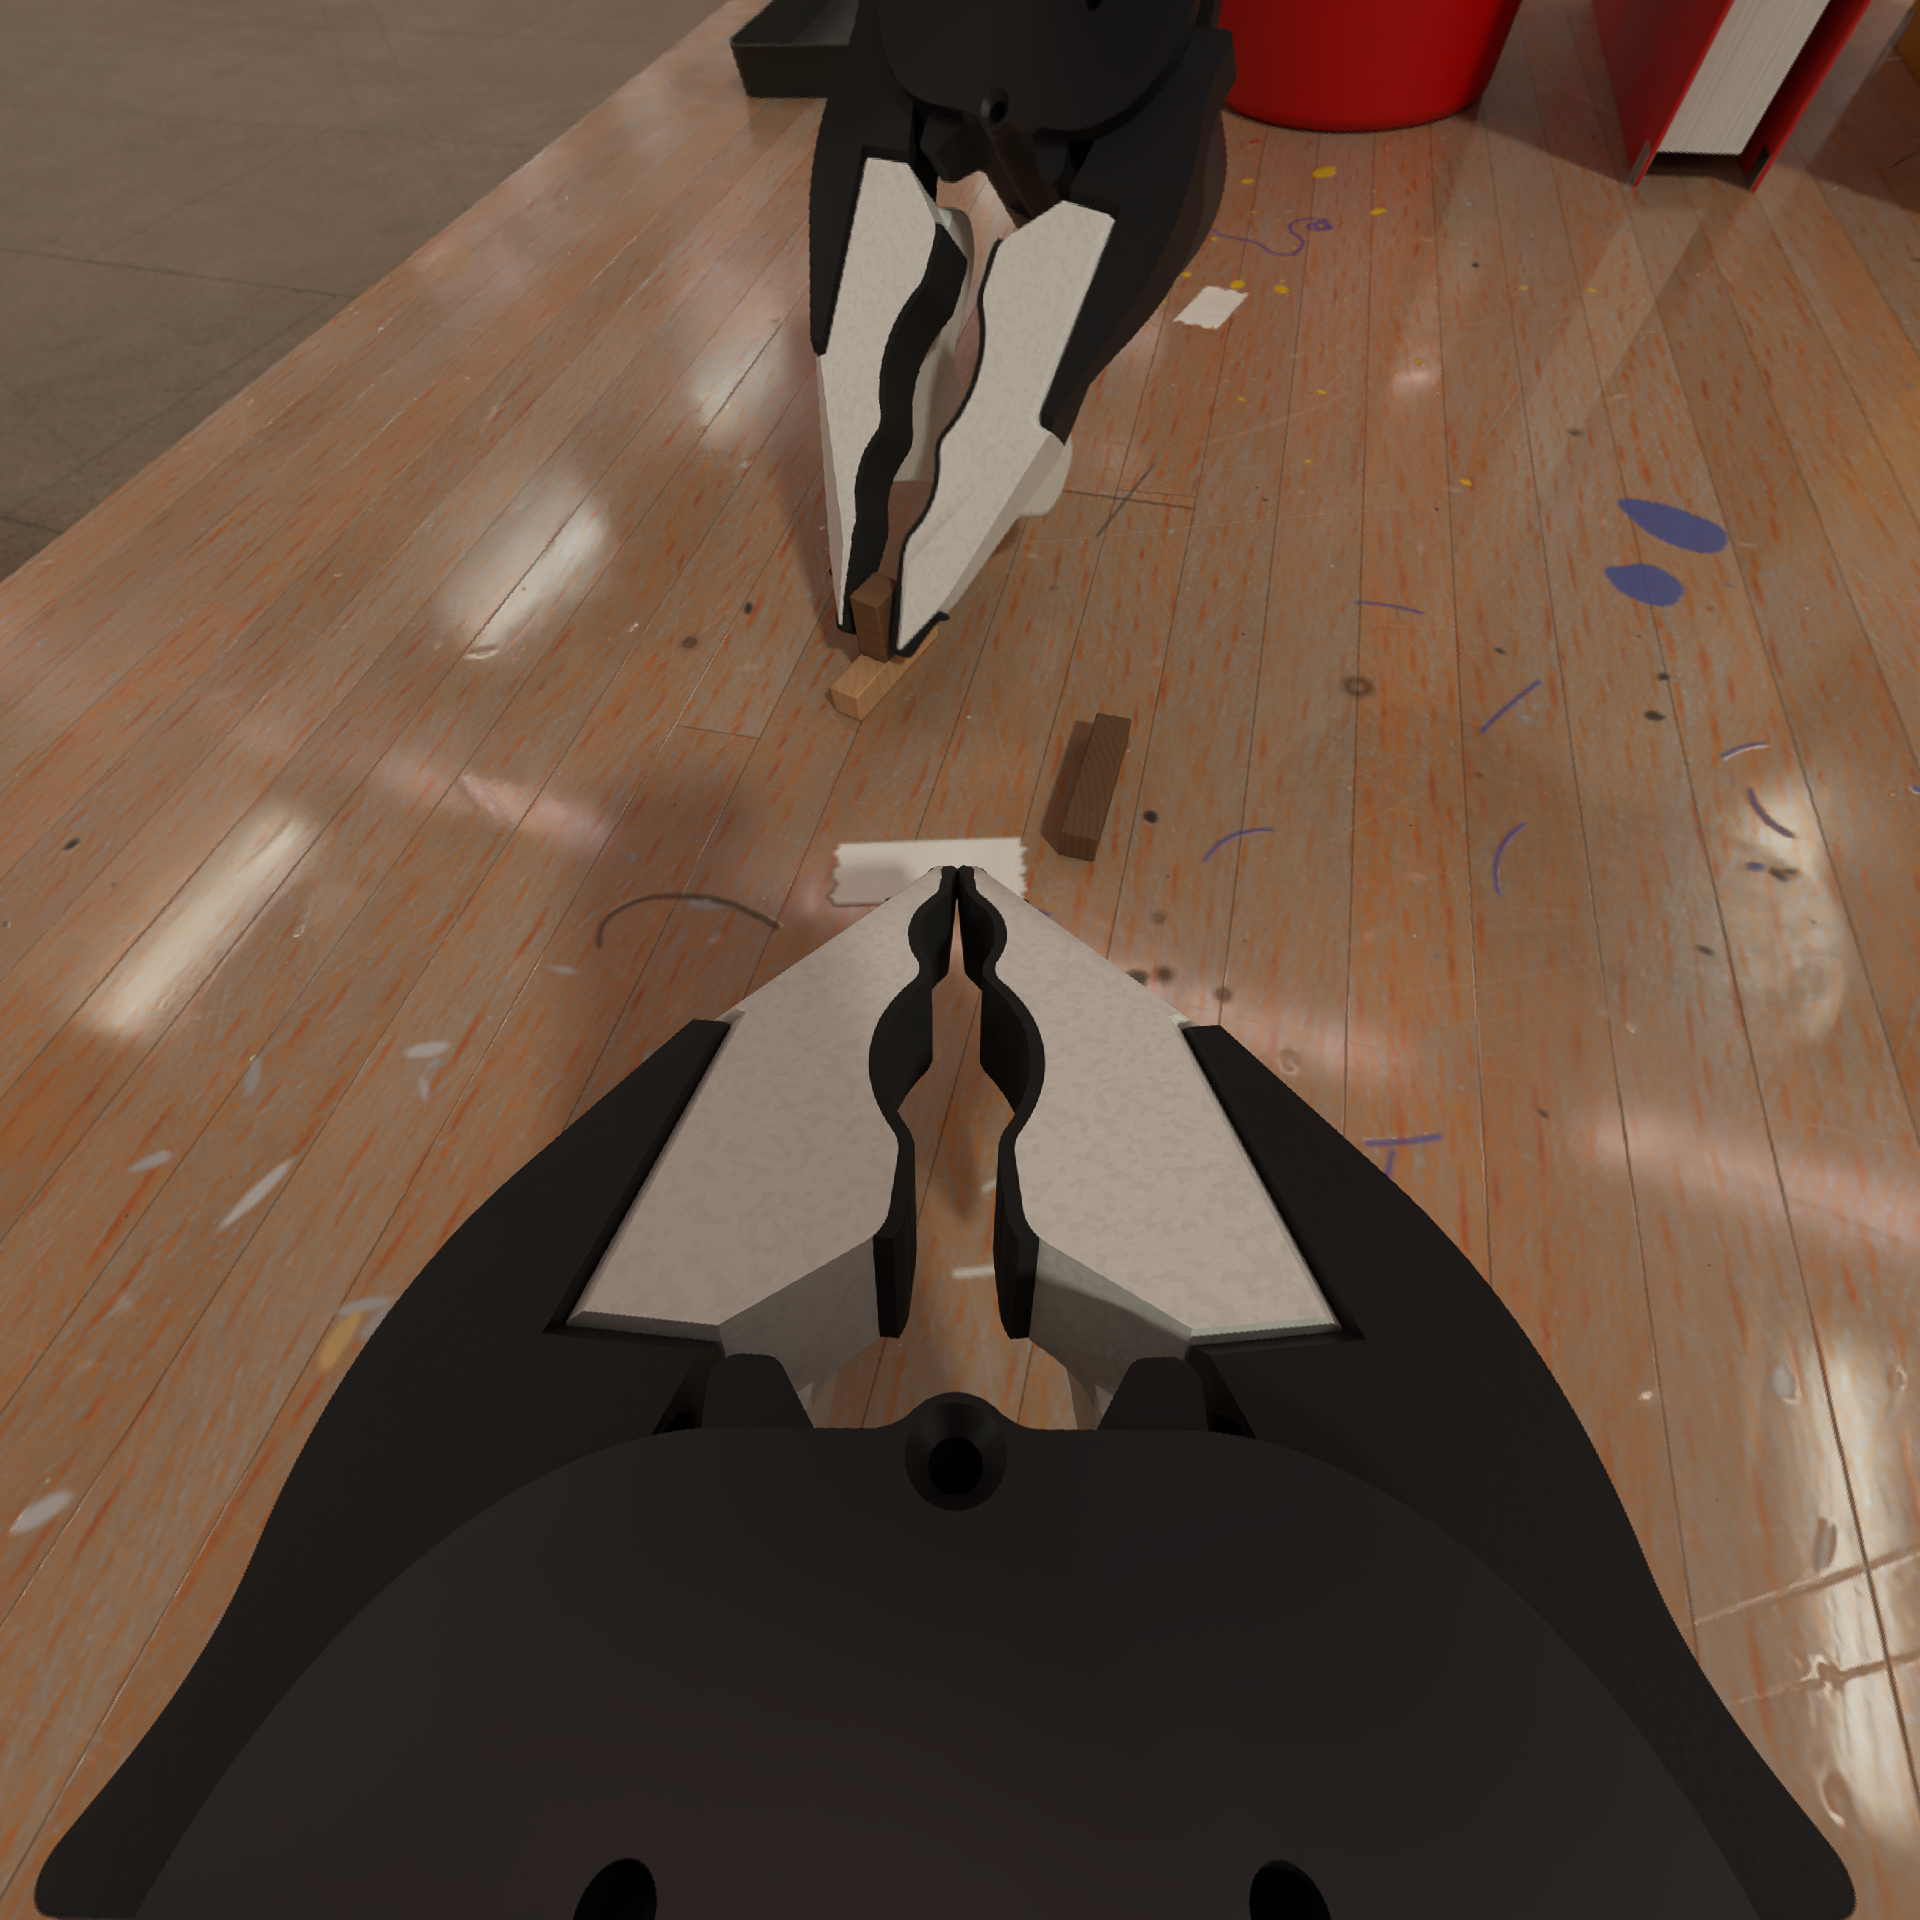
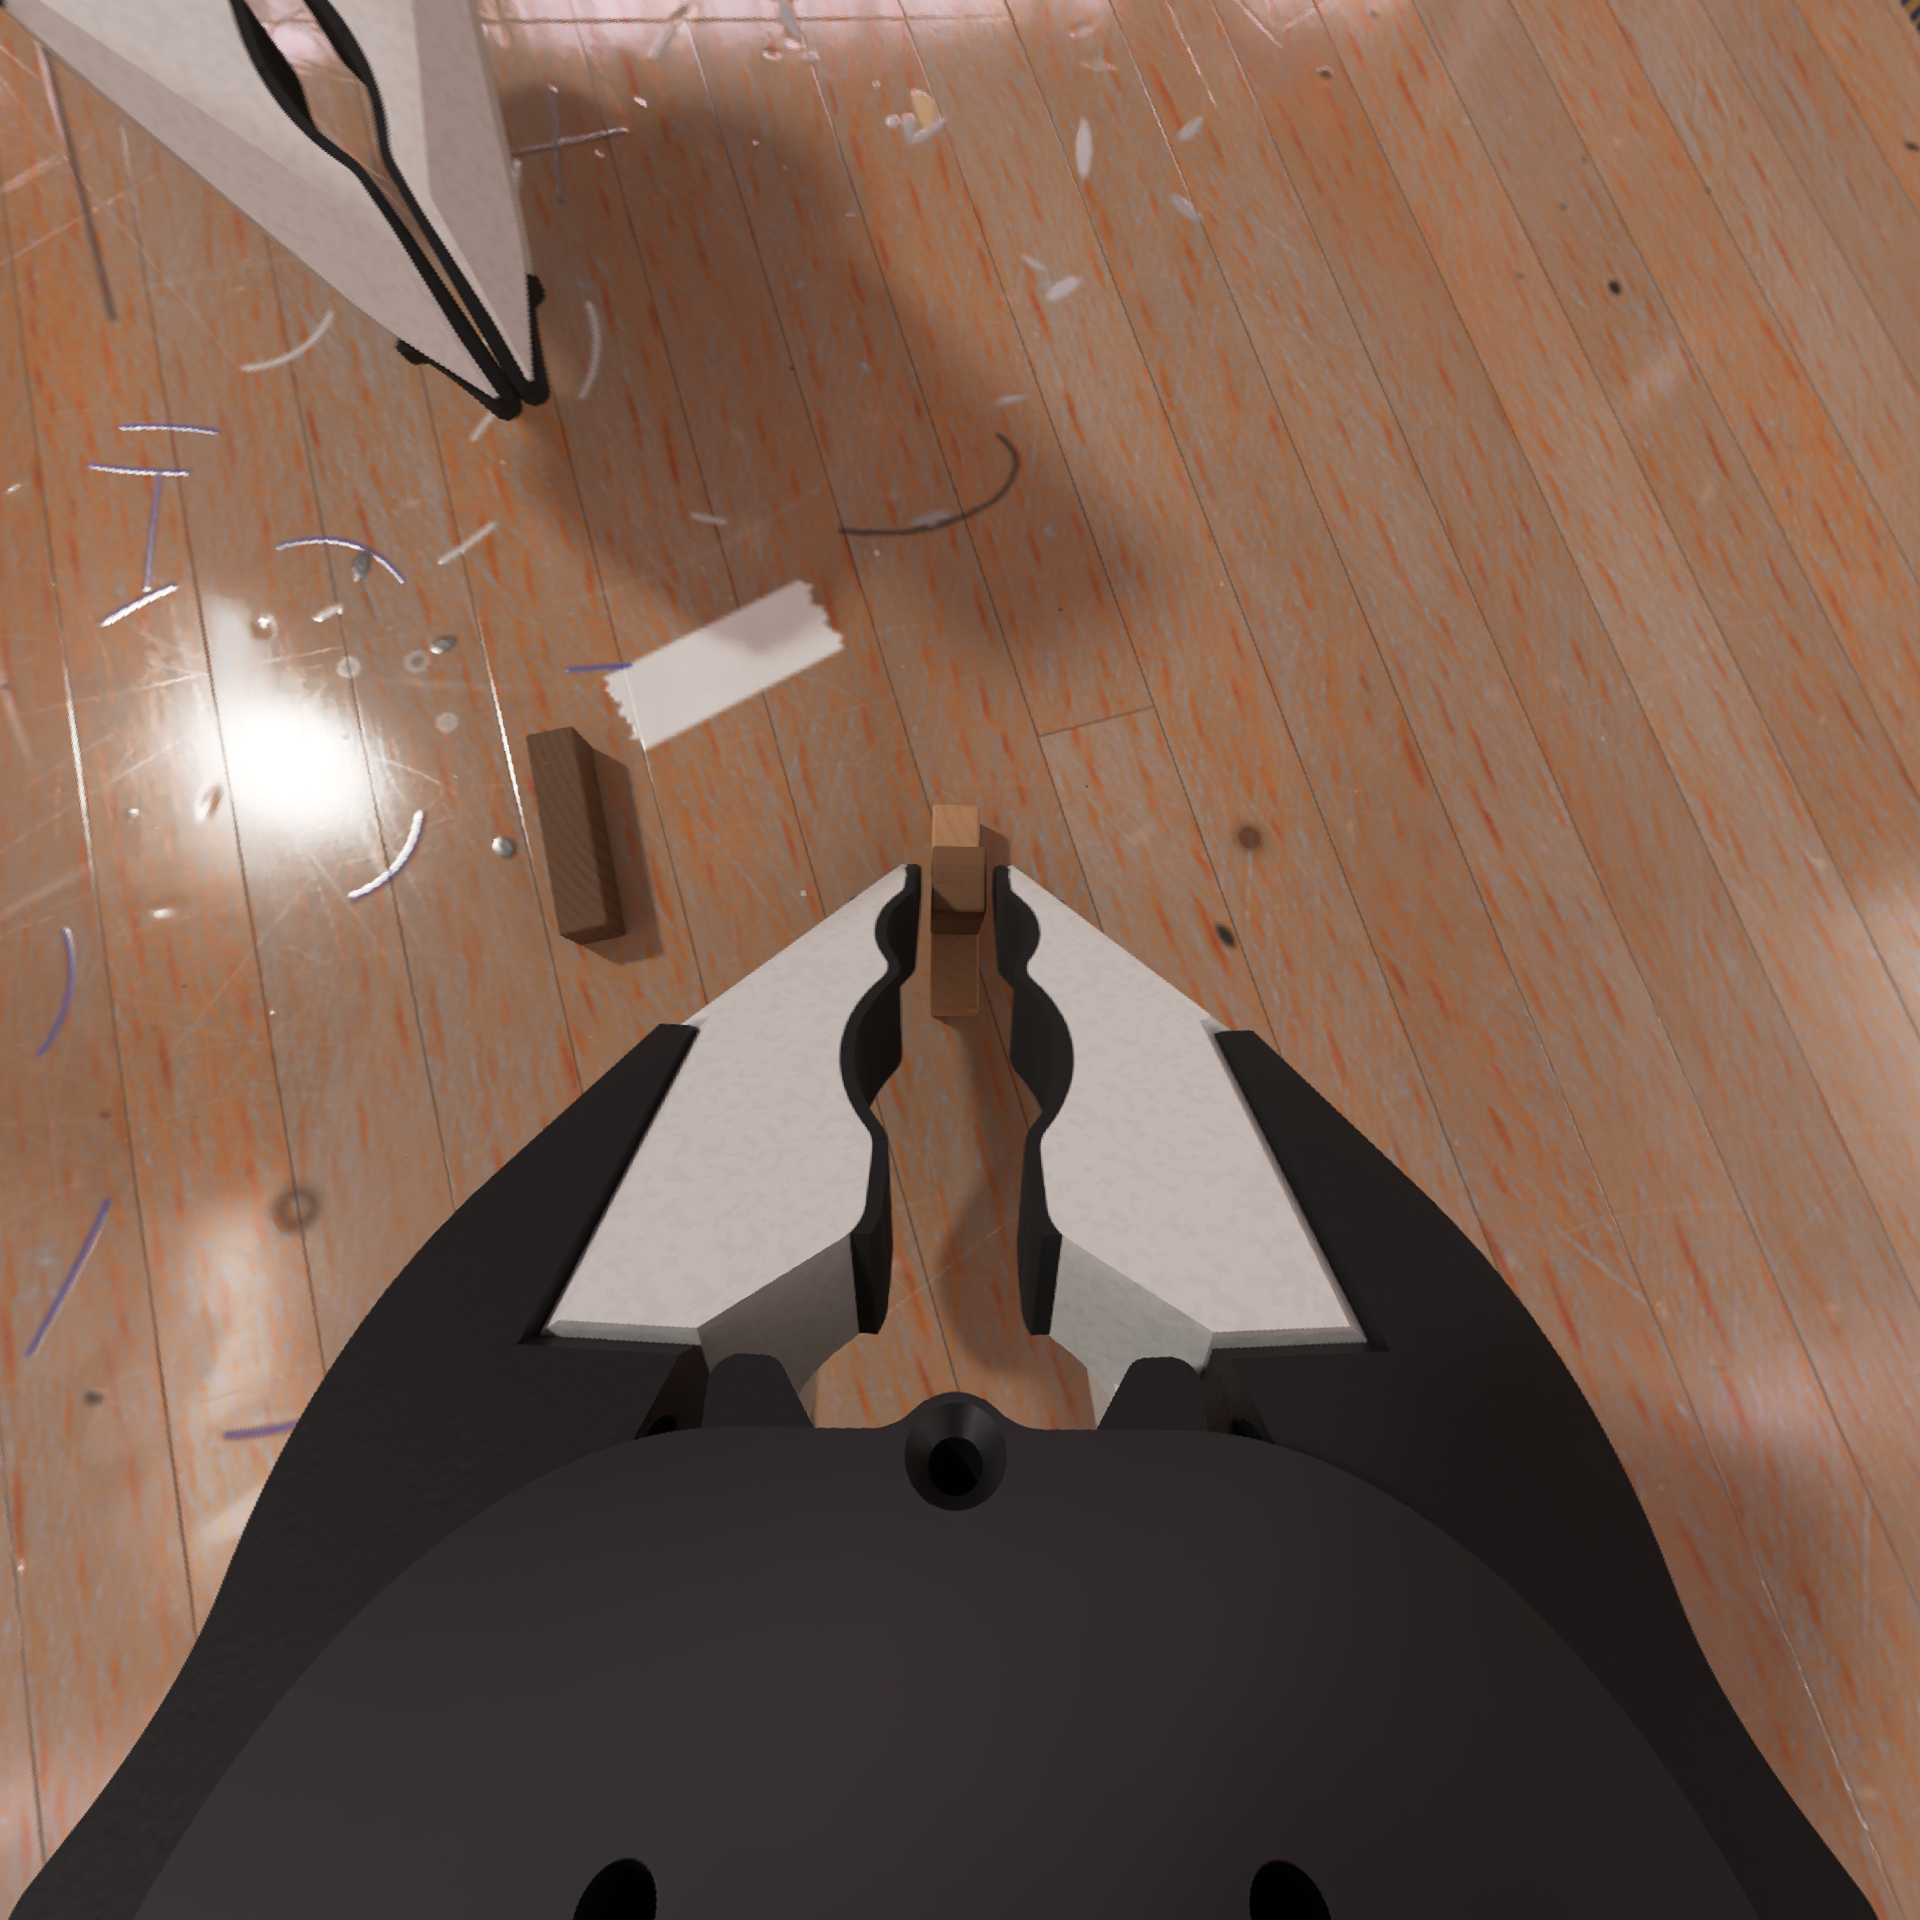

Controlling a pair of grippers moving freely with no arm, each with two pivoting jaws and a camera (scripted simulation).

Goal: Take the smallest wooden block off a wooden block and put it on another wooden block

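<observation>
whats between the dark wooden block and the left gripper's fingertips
A strip of white tape lies flat on the table there. In the left wrist view it sits just ahead of the shut left gripper, with the dark wooden block beyond its right end.
</observation>
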